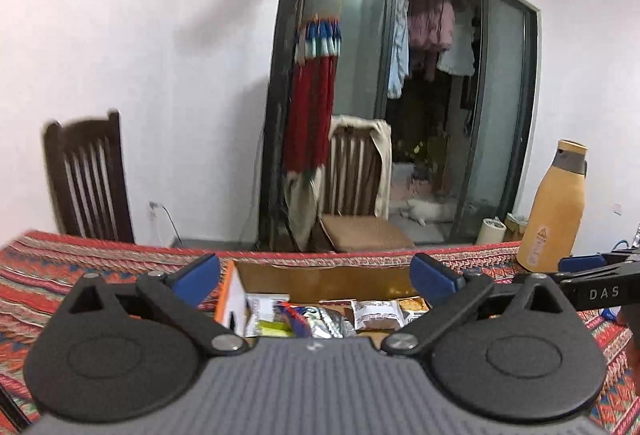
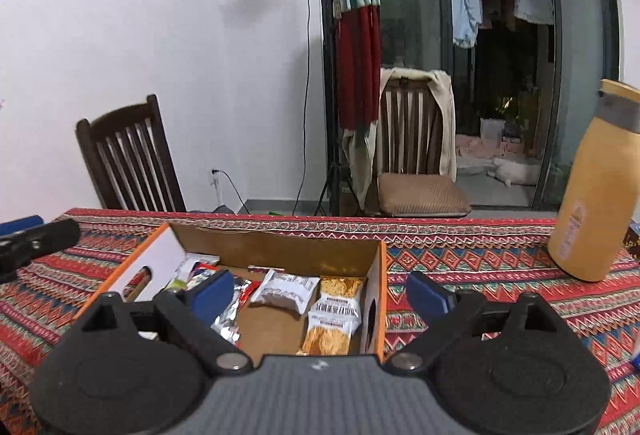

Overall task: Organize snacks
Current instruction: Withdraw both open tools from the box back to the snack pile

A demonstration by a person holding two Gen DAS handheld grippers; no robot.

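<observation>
Above the orange-edged cardboard box (image 2: pixel 280 247) of snack packets (image 2: pixel 286 291), we hold both tools released: left tool (image 1: pixel 316 271), right tool (image 2: pixel 318 293).

Each fisheye rides just behind its own jaws, looking forward and slightly down across the desk (image 2: pixel 460 255) toward the far wall. Both views share the open snack box (image 2: pixel 280 247) just beyond the jaws, the orange bottle (image 1: pixel 552 203) to their right, and the chairs.
</observation>
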